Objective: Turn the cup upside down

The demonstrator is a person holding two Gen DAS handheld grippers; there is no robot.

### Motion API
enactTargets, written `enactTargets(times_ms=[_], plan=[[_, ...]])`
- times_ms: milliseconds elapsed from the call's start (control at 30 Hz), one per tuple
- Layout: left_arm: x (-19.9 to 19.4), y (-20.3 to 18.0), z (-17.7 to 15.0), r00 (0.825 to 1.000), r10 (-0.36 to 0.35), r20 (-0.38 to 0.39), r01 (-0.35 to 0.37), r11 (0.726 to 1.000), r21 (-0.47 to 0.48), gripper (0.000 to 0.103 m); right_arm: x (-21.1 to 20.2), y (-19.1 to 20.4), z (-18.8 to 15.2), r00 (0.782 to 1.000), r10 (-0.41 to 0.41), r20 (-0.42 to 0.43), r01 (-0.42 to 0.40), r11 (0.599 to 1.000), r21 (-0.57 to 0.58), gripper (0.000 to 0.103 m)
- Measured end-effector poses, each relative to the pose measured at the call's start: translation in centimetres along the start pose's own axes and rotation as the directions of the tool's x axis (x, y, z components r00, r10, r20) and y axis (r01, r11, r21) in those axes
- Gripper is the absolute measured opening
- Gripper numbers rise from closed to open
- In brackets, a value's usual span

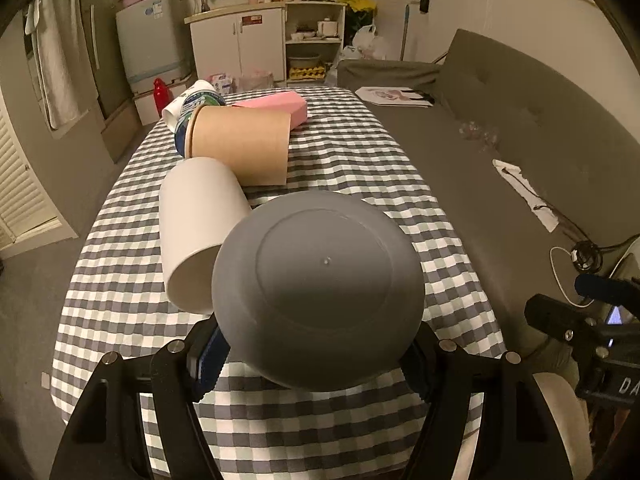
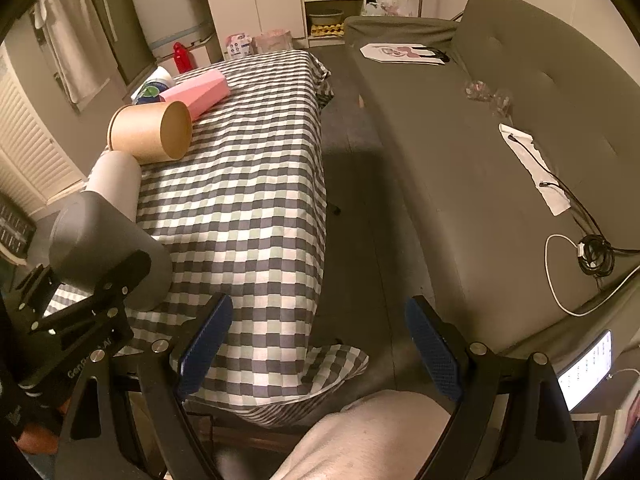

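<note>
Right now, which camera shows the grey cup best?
The left wrist view. The grey cup fills the centre, its flat base facing the lens, with the left gripper shut on it. The right wrist view catches only the cup's side at the left edge, partly behind the left gripper's frame, while the right gripper hangs open.

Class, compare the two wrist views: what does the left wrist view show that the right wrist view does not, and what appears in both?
Only the left wrist view shows the grey cup's flat base facing the camera, and the white cup's open mouth. Only the right wrist view shows the right gripper's open jaws, holding nothing, above a knee, and the left gripper clamping the grey cup from outside. Both show the brown cup, pink box, checkered tablecloth and sofa.
</note>
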State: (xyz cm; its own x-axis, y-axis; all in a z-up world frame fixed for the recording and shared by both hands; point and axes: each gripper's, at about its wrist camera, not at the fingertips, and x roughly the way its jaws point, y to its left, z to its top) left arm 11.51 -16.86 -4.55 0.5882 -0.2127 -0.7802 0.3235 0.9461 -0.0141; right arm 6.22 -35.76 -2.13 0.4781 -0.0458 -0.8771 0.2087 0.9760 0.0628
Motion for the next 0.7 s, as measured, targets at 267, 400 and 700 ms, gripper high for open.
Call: enactTargets(times_ms=[267,400,700], plan=[[-2.1,0.2,-0.2,1.0,0.005,0.02,-0.006,0.999,0.037,0.086,-1.6,1.6,0.8,0.999,-0.019,0.033,0.02,0.999,-0.033,0.088],[-4.2,0.8,-0.3,0.998,0.011,0.058,-0.013,0.999,0.033,0.086,-3.2,2.7,0.5,0.997,-0.017,0.07,0.021,0.999,-0.05,0.088],[-10.3,3.2,-0.7,0.982,-0.008,0.19,0.013,1.0,-0.026,0.086,-8.1,4.4,-1.0,0.976,0.002,0.22,0.009,0.999,-0.05,0.088]])
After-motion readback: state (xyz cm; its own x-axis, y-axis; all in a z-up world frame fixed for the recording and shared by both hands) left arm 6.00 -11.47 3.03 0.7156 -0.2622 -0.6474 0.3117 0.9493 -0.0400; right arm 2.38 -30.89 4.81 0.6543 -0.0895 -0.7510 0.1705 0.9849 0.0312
